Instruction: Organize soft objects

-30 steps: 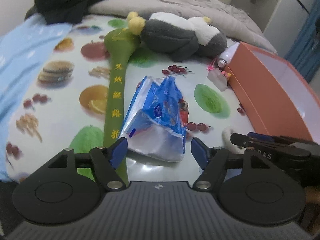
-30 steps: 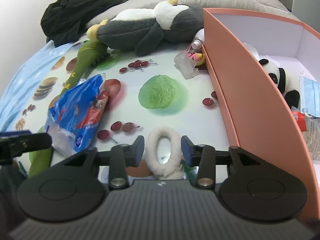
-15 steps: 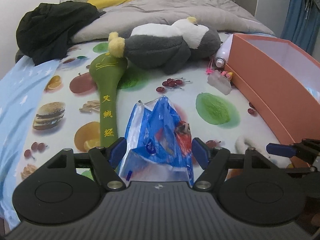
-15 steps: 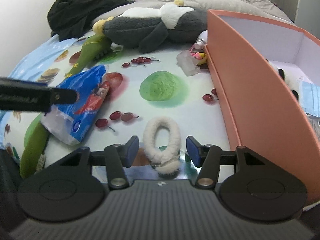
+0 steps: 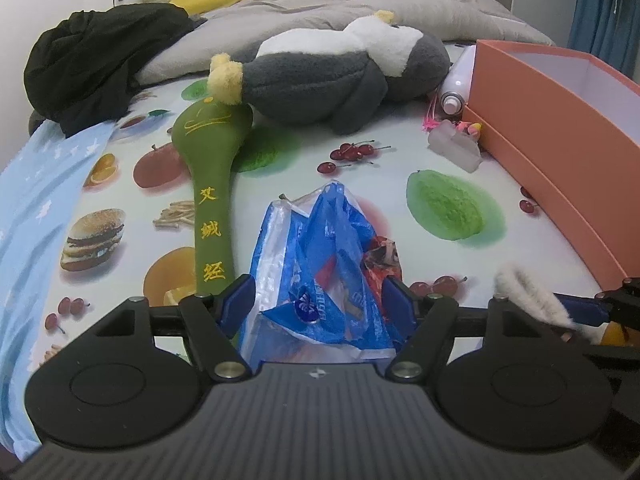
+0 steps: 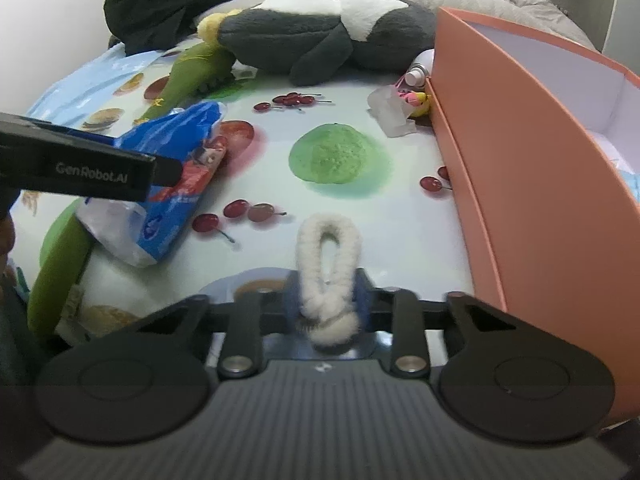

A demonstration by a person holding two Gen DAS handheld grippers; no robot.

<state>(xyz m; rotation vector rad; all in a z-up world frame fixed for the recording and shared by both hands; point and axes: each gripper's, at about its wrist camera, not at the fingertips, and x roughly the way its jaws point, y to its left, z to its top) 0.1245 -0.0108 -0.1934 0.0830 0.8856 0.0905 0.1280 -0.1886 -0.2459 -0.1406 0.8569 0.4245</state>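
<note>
Where the right gripper is closing on the fluffy loop, its pads are largely hidden by fluff. The bag is straddled by the left gripper, jaws closing slightly, contact unclear.

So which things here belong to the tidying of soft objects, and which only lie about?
Job: white fluffy loop between the closing right jaws; blue plastic bag between the left jaws; penguin plush; green plush stick; orange box.

Lying about: spray bottle; black clothes.

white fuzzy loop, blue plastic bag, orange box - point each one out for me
white fuzzy loop [image 6: 328, 240], right wrist view, its upper curve
blue plastic bag [image 5: 324, 276], left wrist view, its crumpled middle
orange box [image 6: 520, 168], right wrist view, its outer side wall
</note>
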